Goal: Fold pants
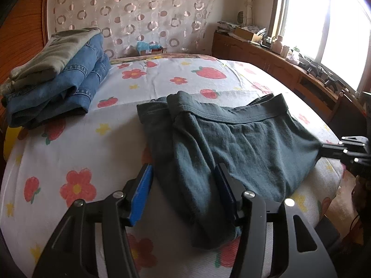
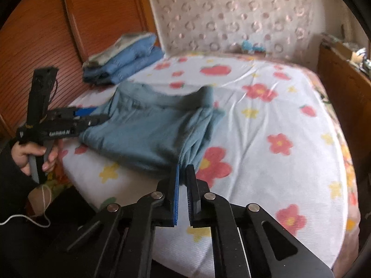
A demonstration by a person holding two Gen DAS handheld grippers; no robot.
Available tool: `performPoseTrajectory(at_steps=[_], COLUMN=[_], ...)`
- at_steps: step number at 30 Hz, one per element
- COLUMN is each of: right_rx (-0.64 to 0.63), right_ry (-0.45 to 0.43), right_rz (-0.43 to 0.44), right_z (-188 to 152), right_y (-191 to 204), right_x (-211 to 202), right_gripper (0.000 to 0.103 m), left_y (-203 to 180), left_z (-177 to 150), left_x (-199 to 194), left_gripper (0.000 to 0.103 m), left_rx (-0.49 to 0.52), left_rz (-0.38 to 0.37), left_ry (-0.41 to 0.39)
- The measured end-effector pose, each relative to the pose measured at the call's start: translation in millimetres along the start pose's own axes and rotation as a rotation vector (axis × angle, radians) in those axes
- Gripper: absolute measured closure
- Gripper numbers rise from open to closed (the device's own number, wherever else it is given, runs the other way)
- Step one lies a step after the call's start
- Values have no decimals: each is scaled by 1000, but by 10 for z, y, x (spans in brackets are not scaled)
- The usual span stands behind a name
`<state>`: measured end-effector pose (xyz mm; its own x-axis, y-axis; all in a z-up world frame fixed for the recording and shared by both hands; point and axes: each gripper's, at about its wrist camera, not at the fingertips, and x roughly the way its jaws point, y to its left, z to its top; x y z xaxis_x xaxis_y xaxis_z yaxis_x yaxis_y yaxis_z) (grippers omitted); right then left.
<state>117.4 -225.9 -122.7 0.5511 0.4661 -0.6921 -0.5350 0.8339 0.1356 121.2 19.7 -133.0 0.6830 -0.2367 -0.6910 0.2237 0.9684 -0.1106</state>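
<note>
Both grippers are matte black linkage frames with round silver pivot pins; the left gripper (image 1: pixel 183 173) and right gripper (image 2: pixel 183 173) carry blue ribbed pads (image 1: pixel 141 190). White lettering marks the left one's side, a white cord trails beneath, and the person wears a dark sleeve (image 2: pixel 11 185)

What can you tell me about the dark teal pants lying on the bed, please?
The dark teal pants look like soft knit fabric with a stitched elastic waistband. They lie folded, somewhat rumpled, on the flower-and-strawberry bed sheet near the bed's front edge, waistband toward the far side. The right gripper is shut on a bunched edge; the left gripper stands open astride another part of them.
</note>
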Motion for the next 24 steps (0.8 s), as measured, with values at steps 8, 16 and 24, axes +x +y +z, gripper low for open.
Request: performPoseTrajectory(at_steps=[8,16,24], right_rx=[2,-11,-16], right_ry=[32,8,54], right_rz=[-2,-30,-80], right_z=[-20,166,494], right_y=[-24,-8,-6], right_x=[30,24,387], right_gripper=[100,74,48], left_y=[-3,41,58], left_z=[-9,-15,-145], left_x=[-4,-160,-406], left_gripper=[48,48,48], left_rx=[-2,-54,-43], left_rz=[1,-8,-15], left_ry=[-6,19,-3])
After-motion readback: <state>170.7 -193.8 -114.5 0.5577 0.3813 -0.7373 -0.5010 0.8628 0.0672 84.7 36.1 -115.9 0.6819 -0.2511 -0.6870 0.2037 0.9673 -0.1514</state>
